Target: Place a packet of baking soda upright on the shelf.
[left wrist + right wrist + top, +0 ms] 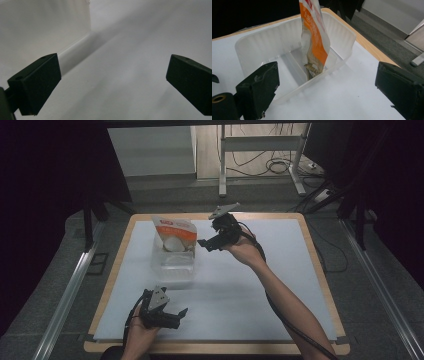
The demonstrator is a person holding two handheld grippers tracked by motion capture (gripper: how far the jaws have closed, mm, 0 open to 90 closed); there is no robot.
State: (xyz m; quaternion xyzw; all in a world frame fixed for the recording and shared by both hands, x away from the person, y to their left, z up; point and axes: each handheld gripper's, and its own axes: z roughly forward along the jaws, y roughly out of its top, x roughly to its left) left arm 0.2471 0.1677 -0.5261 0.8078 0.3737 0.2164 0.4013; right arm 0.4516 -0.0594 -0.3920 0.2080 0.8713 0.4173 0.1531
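An orange-and-white printed pouch (313, 37) already stands inside the clear ribbed plastic bin (259, 45). The right gripper (212, 242) hovers beside that bin, jaws apart and empty. The left gripper (172, 316), nearer the person, is likewise spread and empty.

pouch (314, 40) top: cut off by the right gripper view's upper edge
pouch print: too blurred to read
container (75, 51) wall: blurred pale

1 pouch (174, 236), 1 clear container (172, 265), 2 grippers, 1 table (280, 285).
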